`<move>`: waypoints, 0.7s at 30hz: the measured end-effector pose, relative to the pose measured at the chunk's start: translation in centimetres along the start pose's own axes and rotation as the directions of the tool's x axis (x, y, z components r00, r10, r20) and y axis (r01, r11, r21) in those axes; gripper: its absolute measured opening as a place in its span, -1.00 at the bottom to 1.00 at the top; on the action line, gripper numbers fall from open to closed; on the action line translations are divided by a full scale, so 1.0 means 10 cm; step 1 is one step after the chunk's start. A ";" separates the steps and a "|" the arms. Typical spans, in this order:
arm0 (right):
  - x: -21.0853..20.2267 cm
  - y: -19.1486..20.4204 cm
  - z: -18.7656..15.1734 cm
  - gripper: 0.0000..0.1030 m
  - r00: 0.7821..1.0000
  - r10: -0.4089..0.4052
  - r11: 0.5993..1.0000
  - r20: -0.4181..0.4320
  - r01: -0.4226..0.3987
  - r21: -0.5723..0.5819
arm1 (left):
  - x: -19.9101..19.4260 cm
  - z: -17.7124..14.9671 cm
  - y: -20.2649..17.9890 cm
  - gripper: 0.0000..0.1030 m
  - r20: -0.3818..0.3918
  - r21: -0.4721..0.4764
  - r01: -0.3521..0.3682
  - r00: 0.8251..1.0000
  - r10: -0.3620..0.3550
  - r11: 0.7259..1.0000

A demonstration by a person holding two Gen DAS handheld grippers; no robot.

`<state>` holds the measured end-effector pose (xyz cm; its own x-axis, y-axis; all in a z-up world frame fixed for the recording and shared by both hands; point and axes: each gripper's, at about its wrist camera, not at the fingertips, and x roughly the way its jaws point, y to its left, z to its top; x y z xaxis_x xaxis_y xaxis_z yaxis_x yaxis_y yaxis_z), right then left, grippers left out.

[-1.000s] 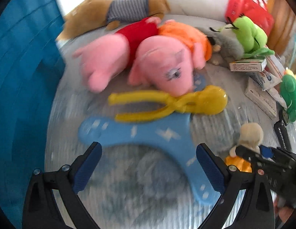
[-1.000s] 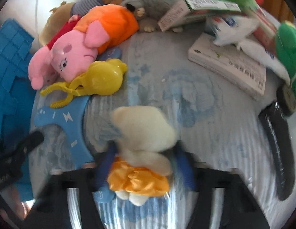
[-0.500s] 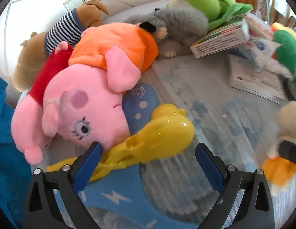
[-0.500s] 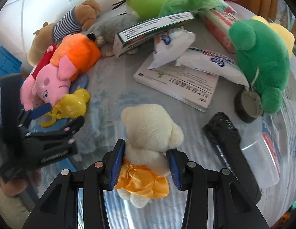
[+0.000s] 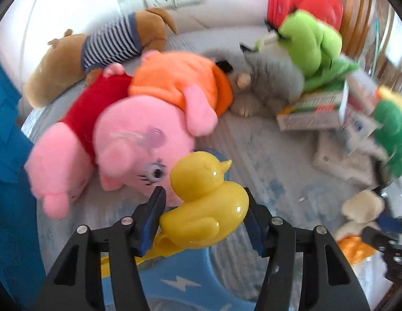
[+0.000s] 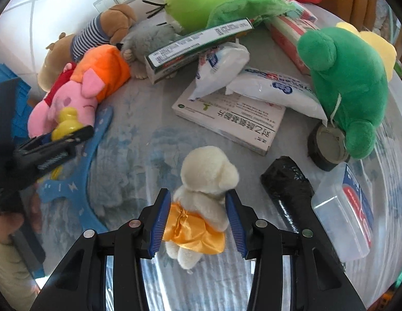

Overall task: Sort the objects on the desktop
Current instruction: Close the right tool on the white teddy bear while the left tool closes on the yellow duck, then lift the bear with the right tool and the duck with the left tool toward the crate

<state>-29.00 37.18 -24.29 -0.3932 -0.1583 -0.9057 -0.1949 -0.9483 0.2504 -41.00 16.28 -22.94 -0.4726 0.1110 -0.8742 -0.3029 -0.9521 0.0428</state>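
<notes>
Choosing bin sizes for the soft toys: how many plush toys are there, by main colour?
Pink: 2 (red-shirted pig, orange-shirted pig)
Green: 2 (light green plush, dark green plush)
Brown: 1 (striped dog)
Grey: 1 (grey plush)
Cream: 1 (cream bear)
Total: 7

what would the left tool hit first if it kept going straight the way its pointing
The yellow duck toy, already between the left tool pads. Past it, most likely the pink pig plush just beyond the duck's head, though depth through the fisheye is hard to judge.
</notes>
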 end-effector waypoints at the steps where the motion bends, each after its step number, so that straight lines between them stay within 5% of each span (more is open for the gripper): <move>1: -0.02 0.02 0.01 -0.32 1.000 0.007 1.000 0.005 -0.007 -0.006 | -0.08 0.00 0.06 0.10 0.006 -0.023 0.011 1.000 -0.011 1.000; 7: -0.10 0.17 0.08 -0.61 0.999 0.027 0.998 0.035 -0.025 -0.053 | -0.49 -0.13 0.16 0.06 0.056 -0.068 0.051 0.997 -0.047 0.996; 12: 0.02 0.20 0.06 -0.62 1.000 0.005 0.997 0.011 -0.004 -0.074 | -0.73 -0.31 0.16 0.06 0.066 -0.077 0.074 0.995 -0.069 0.994; 15: 0.09 0.14 0.07 -0.42 1.000 -0.005 0.998 0.014 0.006 -0.056 | -0.74 -0.44 0.14 0.06 0.067 -0.070 0.063 0.996 -0.058 0.996; 17: 0.15 0.14 0.09 -0.06 1.000 0.004 0.998 -0.001 -0.004 -0.057 | -0.73 -0.50 0.10 0.06 0.076 -0.048 0.045 0.996 -0.042 0.998; 21: 0.28 0.17 0.13 -0.03 1.000 -0.008 0.996 -0.001 0.008 -0.085 | -0.74 -0.50 0.10 0.06 0.088 -0.050 0.033 0.996 -0.029 0.998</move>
<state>-31.55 35.47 -25.96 -0.3907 -0.1513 -0.9080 -0.1210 -0.9694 0.2136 -33.65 13.11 -18.90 -0.5347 0.1632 -0.8291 -0.2766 -0.9609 -0.0107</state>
